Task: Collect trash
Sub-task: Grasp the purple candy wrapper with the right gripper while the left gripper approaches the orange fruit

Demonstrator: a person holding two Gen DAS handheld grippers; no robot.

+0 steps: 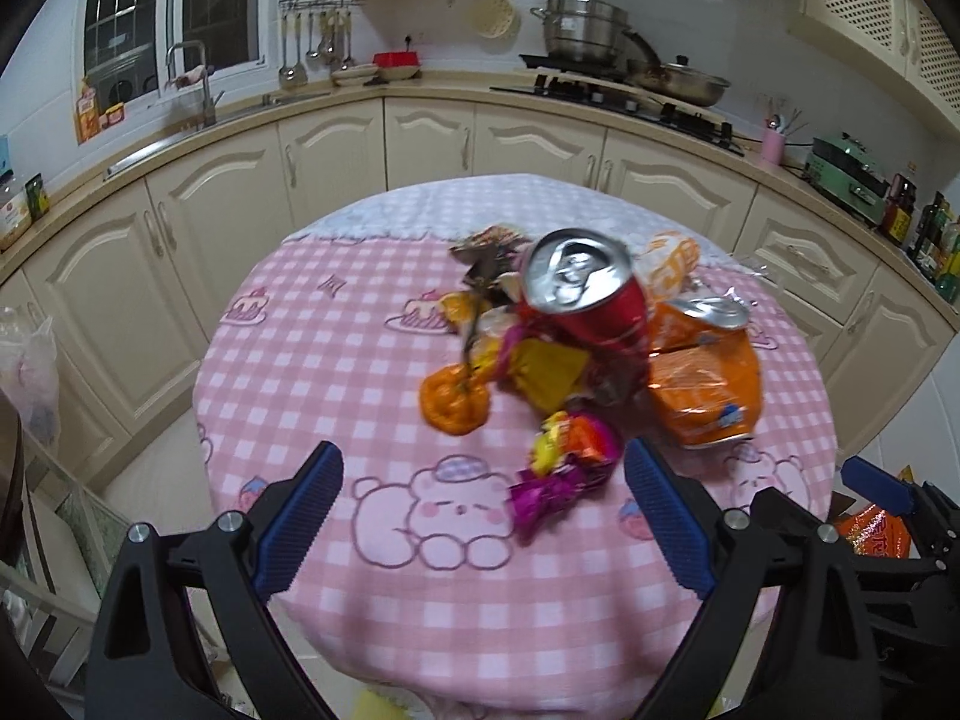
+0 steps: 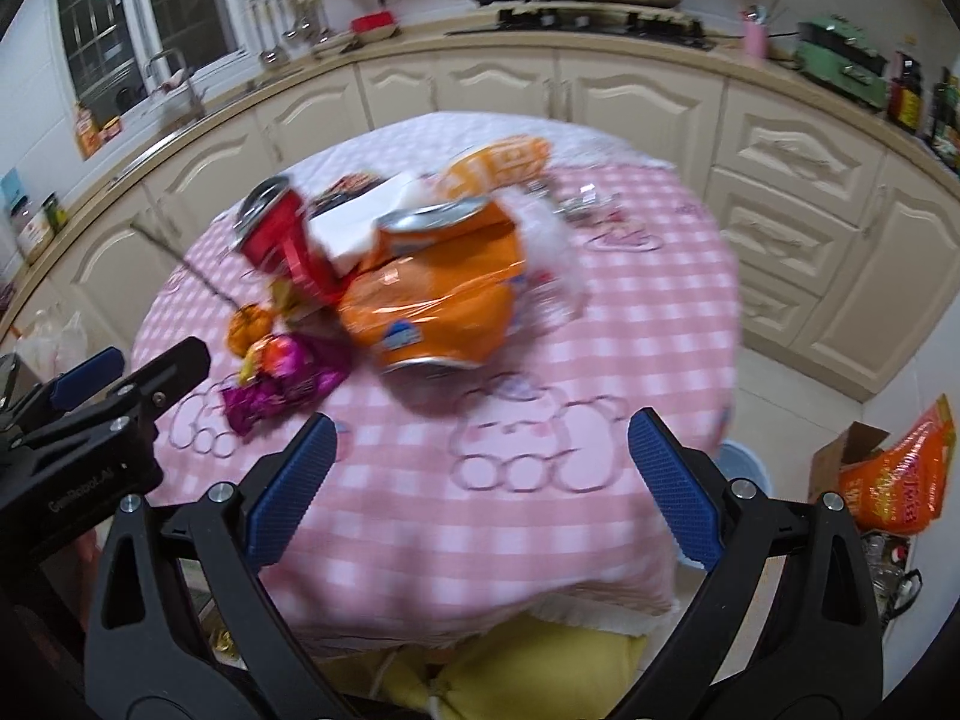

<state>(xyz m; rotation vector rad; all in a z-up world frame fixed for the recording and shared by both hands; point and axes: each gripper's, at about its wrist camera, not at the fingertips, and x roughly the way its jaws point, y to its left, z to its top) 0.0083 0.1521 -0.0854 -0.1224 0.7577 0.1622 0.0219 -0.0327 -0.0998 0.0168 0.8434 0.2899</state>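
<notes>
Item: trash heap, lying on a round table [image 1: 336,360] that is wearing a pink checked cloth with bear prints. Heap is sitting toward the far right part of the tabletop in the left wrist view, and left of centre in the right wrist view. Contents: one red can [image 1: 591,294], lying tilted with its silver top facing the left camera; one crushed orange can [image 1: 708,384], resting just beside and touching the red can on its right; one purple and yellow wrapper [image 1: 561,474], lying nearest the tongs at the near edge of the heap; one round orange piece [image 1: 453,399] with a thin dark stem, sitting at the heap's left edge; one orange and white packet [image 1: 669,267], lying behind the cans; further mixed wrappers, too jumbled to be telling apart. Left gripper [image 1: 483,516]: hovering above the near part of the cloth with both blue-padded fingers spread wide, grasping nothing; the purple wrapper is showing between the fingertips, nearer the right one, but untouched. Right gripper [image 2: 480,486]: likewise hanging released, fingers spread wide, nothing between them but checked cloth, the crushed orange can [image 2: 432,294] lying ahead of it. Right wrist view is blurring. Surroundings: cream kitchen cabinets [image 1: 432,138] curving behind the table.
</notes>
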